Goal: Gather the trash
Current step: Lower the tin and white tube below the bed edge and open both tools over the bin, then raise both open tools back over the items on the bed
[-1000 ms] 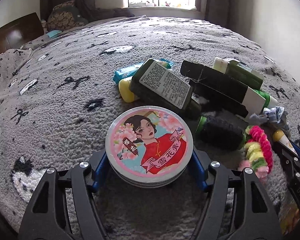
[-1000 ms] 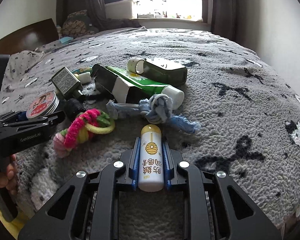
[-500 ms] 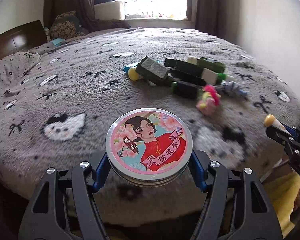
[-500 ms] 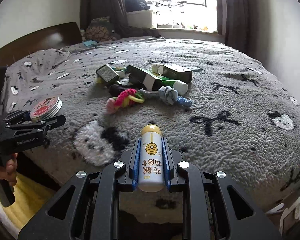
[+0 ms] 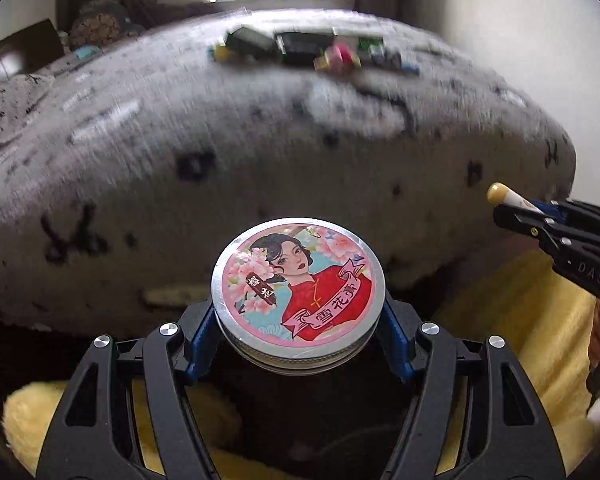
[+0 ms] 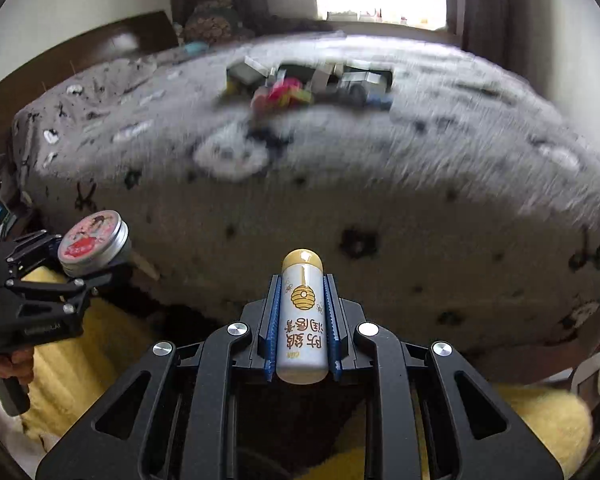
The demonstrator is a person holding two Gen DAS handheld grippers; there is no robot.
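While tools grip tin (image 5: pixel 298 292) and tube (image 6: pixel 303 320), bed edge (image 6: pixel 340 300) lies ahead.

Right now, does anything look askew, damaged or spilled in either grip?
Nothing stands out. The left gripper holds the round tin level, lid on; the right gripper clamps the lip balm tube straight, cap on.

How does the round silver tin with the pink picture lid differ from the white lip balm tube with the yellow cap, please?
The round silver tin with the pink picture lid is flat and wide; the white lip balm tube with the yellow cap is slim and long. The tin shows a woman in red, the tube a beehive. The left claw spreads wide around the tin; the right claw is nearly closed on the tube. Both are held off the bed.
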